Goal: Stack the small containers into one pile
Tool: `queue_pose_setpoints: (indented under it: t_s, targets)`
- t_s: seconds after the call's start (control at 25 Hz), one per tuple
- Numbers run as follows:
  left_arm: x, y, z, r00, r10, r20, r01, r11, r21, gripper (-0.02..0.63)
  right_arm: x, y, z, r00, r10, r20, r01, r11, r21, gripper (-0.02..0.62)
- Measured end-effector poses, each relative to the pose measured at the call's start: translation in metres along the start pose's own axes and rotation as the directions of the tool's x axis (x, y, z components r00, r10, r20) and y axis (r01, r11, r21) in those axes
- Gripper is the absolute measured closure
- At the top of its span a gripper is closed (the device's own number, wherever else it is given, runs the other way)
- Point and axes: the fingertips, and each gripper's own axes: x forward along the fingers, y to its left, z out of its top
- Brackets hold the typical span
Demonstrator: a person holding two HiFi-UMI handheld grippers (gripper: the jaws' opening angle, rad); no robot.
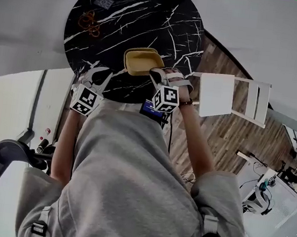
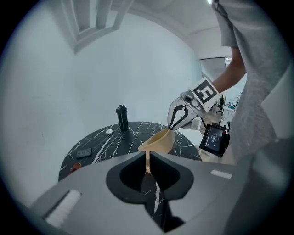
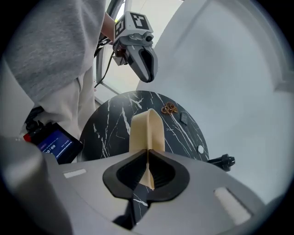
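While the right gripper point(image 1: 157, 74) tips steeply down off an outstretched forearm, its jaws are clamped on the near rim of the yellow container point(image 1: 140, 61), which sits tilted over the near part of the black marble table point(image 1: 123, 20). The left gripper point(image 1: 101, 75) is off to the side, angled toward the table, jaws pretty much together and empty.

Overhead, plus opposed views across table point(image 1: 150, 23)

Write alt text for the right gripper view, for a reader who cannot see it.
The right gripper is shut on the wall of a pale yellow container, seen edge-on, with a round black marble table beyond it. The left gripper hangs higher up, jaws together and empty, and a person in grey fills the left side.
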Motion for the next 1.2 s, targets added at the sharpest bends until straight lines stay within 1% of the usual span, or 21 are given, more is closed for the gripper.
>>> queue_pose_setpoints:
  t_s: [0.08, 0.16, 0.36, 0.48, 0.56, 0.64, 0.72, 0.88, 1.2]
  targets:
    - [-0.002, -0.002, -0.005, 1.000, 0.000, 0.001, 0.000, 0.999, -0.034, 0.583, 0.001, -0.005, 0.000, 1.000, -0.029, -0.009, 0.030, 0.999, 0.017, 0.563]
    - [-0.003, -0.006, -0.008, 1.000, -0.005, 0.000, 0.005, 0.999, -0.046, 0.583, 0.004, -0.010, 0.001, 0.999, -0.046, -0.014, 0.046, 0.999, 0.026, 0.563]
    - [-0.002, -0.013, -0.008, 1.000, -0.020, -0.001, 0.020, 0.999, -0.040, 0.584, 0.017, -0.012, 0.001, 0.999, -0.040, -0.032, 0.039, 0.999, -0.012, 0.563]
    - [0.000, -0.014, -0.003, 1.000, -0.018, 0.016, 0.019, 0.999, -0.043, 0.584, 0.026, -0.010, -0.005, 0.997, -0.041, -0.063, 0.040, 0.999, -0.020, 0.563]
    - [0.001, -0.015, -0.001, 0.999, -0.024, 0.025, 0.025, 0.999, -0.041, 0.584, 0.032, -0.007, -0.007, 0.997, -0.034, -0.075, 0.032, 0.999, -0.031, 0.563]
    - [0.002, -0.017, -0.004, 0.999, -0.037, 0.009, 0.037, 0.999, -0.039, 0.584, 0.039, -0.004, -0.008, 0.997, -0.018, -0.080, 0.016, 0.999, -0.034, 0.563]
    - [0.003, -0.020, -0.006, 0.999, -0.044, -0.002, 0.044, 0.998, -0.034, 0.586, 0.045, 0.002, -0.010, 0.996, 0.006, -0.084, -0.008, 1.000, -0.020, 0.563]
    - [0.009, -0.023, -0.006, 0.998, -0.056, 0.000, 0.056, 0.998, -0.038, 0.589, 0.055, 0.014, -0.011, 0.995, 0.045, -0.088, -0.046, 0.999, -0.004, 0.561]
    - [0.019, -0.035, -0.001, 0.996, -0.091, 0.010, 0.091, 0.996, -0.019, 0.591, 0.062, 0.017, -0.009, 0.994, 0.068, -0.082, -0.069, 0.998, -0.005, 0.560]
